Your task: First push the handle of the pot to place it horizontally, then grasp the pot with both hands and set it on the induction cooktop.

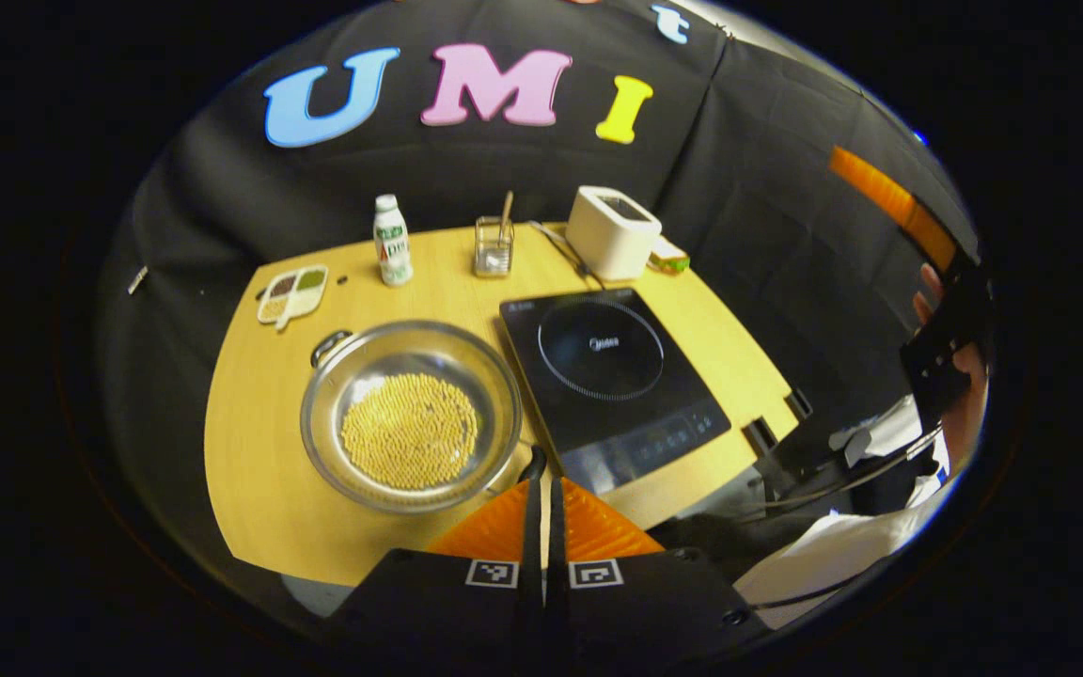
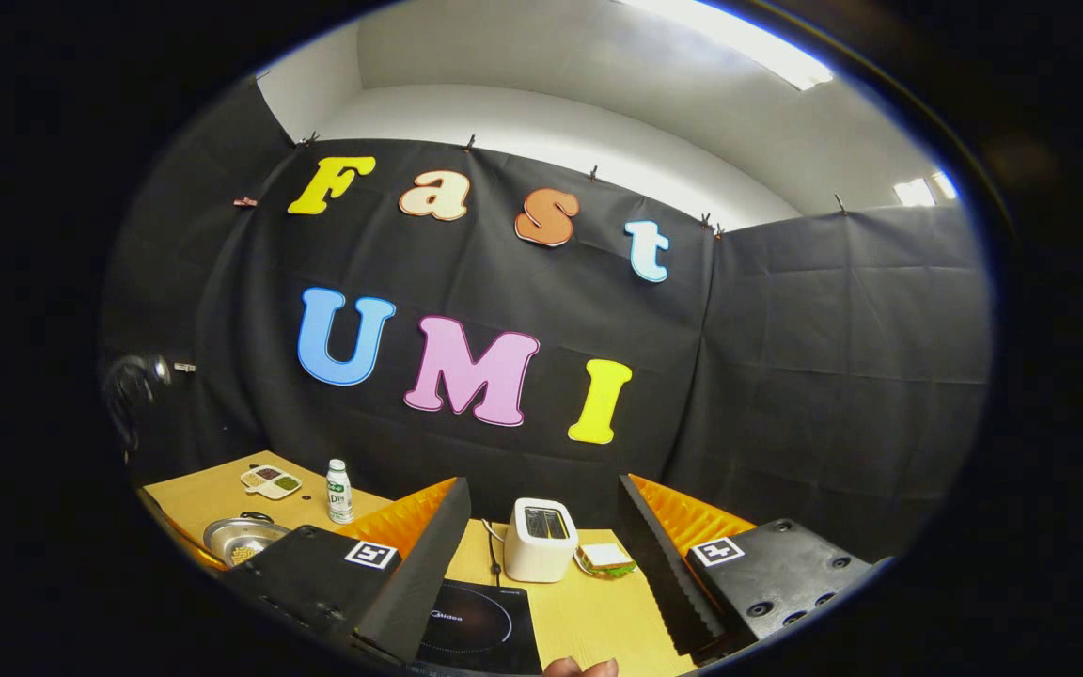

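Note:
A steel pot (image 1: 410, 414) holding yellow beans stands on the wooden table (image 1: 250, 470), left of the black induction cooktop (image 1: 612, 376). One pot handle (image 1: 330, 346) points to the far left, the other (image 1: 534, 463) to the near right. My left gripper (image 1: 541, 489) is shut, its orange fingers pressed together with their tips right at that near handle. A hand holds my right gripper (image 1: 950, 348) high off the table's right side. In the right gripper view that gripper (image 2: 543, 484) is open and holds nothing, with the pot (image 2: 241, 538) low at the left and the cooktop (image 2: 476, 625) below.
Along the table's far edge stand a small bottle (image 1: 392, 240), a glass with a stick (image 1: 494, 246), a white toaster (image 1: 612, 230) and a sandwich (image 1: 668, 256). A divided dish (image 1: 292, 293) lies at the far left. A white sleeve (image 1: 842, 555) is at the near right.

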Action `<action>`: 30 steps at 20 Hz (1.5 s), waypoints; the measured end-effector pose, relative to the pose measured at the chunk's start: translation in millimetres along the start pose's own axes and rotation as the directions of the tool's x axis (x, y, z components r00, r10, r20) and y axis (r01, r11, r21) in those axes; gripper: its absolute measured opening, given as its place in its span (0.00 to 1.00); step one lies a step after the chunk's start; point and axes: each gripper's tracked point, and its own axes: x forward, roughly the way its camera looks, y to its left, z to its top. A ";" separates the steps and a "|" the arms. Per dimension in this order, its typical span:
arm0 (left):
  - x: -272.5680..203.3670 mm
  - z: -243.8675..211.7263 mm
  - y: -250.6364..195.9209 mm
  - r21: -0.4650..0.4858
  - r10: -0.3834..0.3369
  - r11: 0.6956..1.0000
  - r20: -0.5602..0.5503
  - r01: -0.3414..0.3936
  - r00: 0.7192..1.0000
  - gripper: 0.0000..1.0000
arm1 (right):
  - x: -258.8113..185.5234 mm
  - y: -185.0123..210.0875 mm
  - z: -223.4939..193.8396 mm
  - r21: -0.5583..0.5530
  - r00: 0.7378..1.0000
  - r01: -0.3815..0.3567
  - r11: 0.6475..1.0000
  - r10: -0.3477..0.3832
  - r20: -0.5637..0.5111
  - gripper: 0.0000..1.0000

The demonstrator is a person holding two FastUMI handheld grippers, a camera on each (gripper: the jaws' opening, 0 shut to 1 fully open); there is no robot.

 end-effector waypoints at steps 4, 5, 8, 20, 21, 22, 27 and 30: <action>30.5 -57.0 14.5 -0.014 -0.012 1.000 -0.228 0.009 0.974 0.05 | -1.9 -3.3 -0.2 -0.011 1.000 0.008 1.000 -0.008 0.004 0.97; 37.1 -63.1 19.9 -0.012 0.000 1.000 -0.259 -0.003 0.966 0.05 | -2.6 -5.2 -0.5 -0.014 1.000 0.010 1.000 -0.010 0.006 0.97; 61.7 -75.8 34.8 -0.013 0.023 1.000 -0.311 -0.028 0.950 0.05 | -3.0 -8.5 -3.7 -0.022 1.000 0.016 1.000 -0.016 0.001 0.97; 120.7 -61.7 61.0 -0.038 0.101 0.992 -0.328 -0.120 0.939 0.05 | -4.5 -39.1 -21.8 -0.066 0.997 0.067 0.996 -0.069 -0.031 0.98; 123.6 -59.1 59.0 -0.039 0.100 0.992 -0.328 -0.119 0.939 0.05 | -5.0 -41.5 -24.3 -0.069 0.997 0.070 0.995 -0.073 -0.035 0.98; 128.5 -56.1 56.7 -0.041 0.098 0.992 -0.325 -0.118 0.941 0.05 | -3.9 -43.7 -25.5 -0.071 0.996 0.074 0.995 -0.077 -0.039 0.98; 142.9 -31.9 48.3 -0.037 0.102 0.992 -0.298 -0.119 0.949 0.05 | -0.4 -50.2 -33.6 -0.089 0.994 0.084 0.993 -0.089 -0.056 0.98; 156.3 -15.5 43.3 -0.059 0.099 0.991 -0.275 -0.119 0.956 0.05 | 1.5 -54.0 -39.8 -0.105 0.993 0.087 0.991 -0.095 -0.069 0.98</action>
